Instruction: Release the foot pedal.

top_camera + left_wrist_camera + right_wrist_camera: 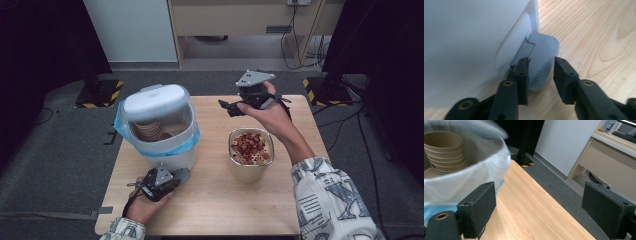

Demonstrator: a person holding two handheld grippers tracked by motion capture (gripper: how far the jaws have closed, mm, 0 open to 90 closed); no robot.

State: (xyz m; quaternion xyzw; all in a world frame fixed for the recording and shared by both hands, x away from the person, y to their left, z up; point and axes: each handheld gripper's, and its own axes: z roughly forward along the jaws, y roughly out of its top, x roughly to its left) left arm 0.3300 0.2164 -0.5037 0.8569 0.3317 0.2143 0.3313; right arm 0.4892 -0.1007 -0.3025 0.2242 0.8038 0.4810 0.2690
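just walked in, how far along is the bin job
Done: the bin stands open, lid up, with paper cups stacked inside. In hand: the left gripper sits open at the grey pedal; the right gripper hovers empty beside the bin. Left: the metal cup of red pieces is untouched.

Glossy white plastic bin (161, 125), ribbed grey pedal (544, 60), matt wood table (210, 195).

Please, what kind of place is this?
Probably an office or lab set up for recording: a wooden table on grey carpet, a desk behind, loose cables, and hazard-striped stand bases.
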